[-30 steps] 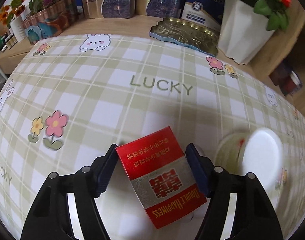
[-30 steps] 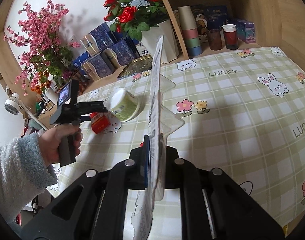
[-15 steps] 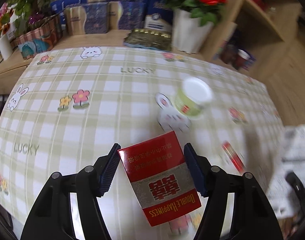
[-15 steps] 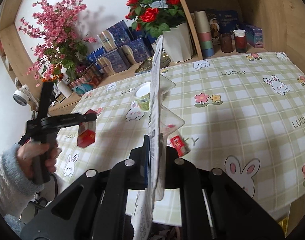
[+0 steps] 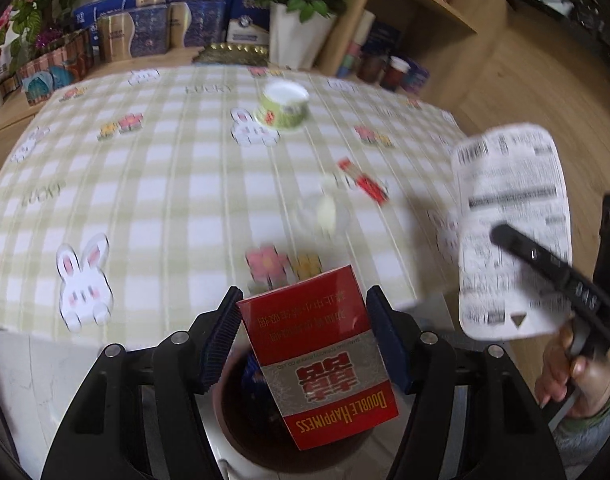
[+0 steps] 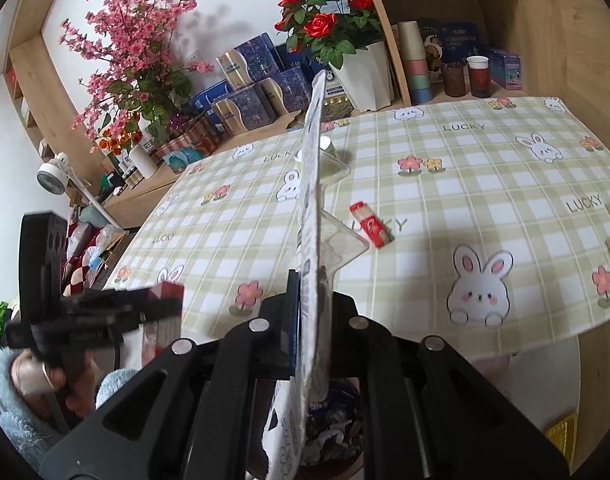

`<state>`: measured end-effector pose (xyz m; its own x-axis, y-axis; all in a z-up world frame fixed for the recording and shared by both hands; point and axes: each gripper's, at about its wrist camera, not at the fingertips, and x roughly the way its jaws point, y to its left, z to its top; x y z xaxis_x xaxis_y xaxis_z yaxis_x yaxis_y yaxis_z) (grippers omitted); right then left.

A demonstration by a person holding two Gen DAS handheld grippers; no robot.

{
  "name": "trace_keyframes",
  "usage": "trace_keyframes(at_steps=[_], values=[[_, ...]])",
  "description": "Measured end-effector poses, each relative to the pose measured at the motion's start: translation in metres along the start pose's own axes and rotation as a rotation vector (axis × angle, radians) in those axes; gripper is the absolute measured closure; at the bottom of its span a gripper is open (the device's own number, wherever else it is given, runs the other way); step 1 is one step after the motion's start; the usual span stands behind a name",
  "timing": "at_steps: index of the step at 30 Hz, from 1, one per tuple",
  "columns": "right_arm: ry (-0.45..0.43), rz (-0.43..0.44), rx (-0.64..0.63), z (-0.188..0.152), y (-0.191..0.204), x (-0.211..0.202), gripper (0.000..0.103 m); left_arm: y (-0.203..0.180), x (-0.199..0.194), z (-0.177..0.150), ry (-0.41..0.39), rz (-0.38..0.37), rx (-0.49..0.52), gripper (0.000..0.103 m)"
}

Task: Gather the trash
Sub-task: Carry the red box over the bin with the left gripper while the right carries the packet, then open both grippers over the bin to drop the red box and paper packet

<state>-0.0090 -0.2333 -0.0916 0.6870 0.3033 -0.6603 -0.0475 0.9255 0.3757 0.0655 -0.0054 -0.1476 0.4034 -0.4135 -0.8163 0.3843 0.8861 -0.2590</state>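
A: What can be read here?

B: The red pack (image 5: pixel 319 364) carries "DOUBLE HAPPINESS" in gold capitals, upside down in the left wrist view, under a large Chinese double-happiness sign. A line of Chinese characters near its top is too small to make out.

A: Anything on the cloth?

B: The checked cloth (image 6: pixel 485 184) says "LUCKY" in several spots.

A: And the white card?

B: The card (image 5: pixel 513 220) shows a barcode and printed lines, too blurred to read. The blue boxes' (image 6: pixel 261 80) print is also illegible.
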Motion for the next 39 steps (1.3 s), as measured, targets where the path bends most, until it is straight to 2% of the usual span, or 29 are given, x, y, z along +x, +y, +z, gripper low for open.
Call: trace_keyframes(at_steps=[6, 11, 12, 15, 19, 22, 26, 28, 33, 36, 39], values=[[0.016, 0.001, 0.002, -0.015, 0.0, -0.007, 0.091, -0.014, 0.016, -0.037, 0.089, -0.01, 0.031, 0.041], [0.012, 0.005, 0.002, -0.017, -0.001, -0.01, 0.091, -0.02, 0.032, -0.047, 0.138, -0.014, 0.054, 0.041], [0.01, 0.005, 0.003, -0.018, -0.002, -0.01, 0.091, -0.021, 0.035, -0.048, 0.145, -0.014, 0.053, 0.04], [0.016, 0.013, 0.009, -0.02, -0.003, -0.009, 0.091, -0.02, 0.039, -0.049, 0.152, -0.005, 0.023, 0.028], [0.037, 0.026, 0.001, -0.023, 0.0, -0.005, 0.091, -0.013, 0.023, -0.043, 0.08, 0.038, -0.027, 0.017], [0.064, 0.042, -0.003, -0.03, 0.005, 0.001, 0.091, -0.002, 0.003, -0.04, 0.01, 0.087, -0.082, 0.012], [0.105, 0.064, -0.013, -0.041, 0.013, 0.009, 0.091, 0.014, -0.022, -0.043, -0.059, 0.158, -0.147, 0.011], [0.134, 0.077, -0.022, -0.049, 0.021, 0.014, 0.091, 0.025, -0.035, -0.047, -0.1, 0.218, -0.186, 0.009], [0.22, 0.093, -0.032, -0.066, 0.034, 0.031, 0.091, 0.052, -0.06, -0.059, -0.158, 0.287, -0.278, 0.008], [0.279, 0.096, -0.032, -0.077, 0.04, 0.042, 0.091, 0.061, -0.067, -0.067, -0.181, 0.317, -0.323, 0.007], [0.334, 0.109, -0.028, -0.087, 0.045, 0.053, 0.091, 0.067, -0.065, -0.074, -0.179, 0.302, -0.372, 0.007]])
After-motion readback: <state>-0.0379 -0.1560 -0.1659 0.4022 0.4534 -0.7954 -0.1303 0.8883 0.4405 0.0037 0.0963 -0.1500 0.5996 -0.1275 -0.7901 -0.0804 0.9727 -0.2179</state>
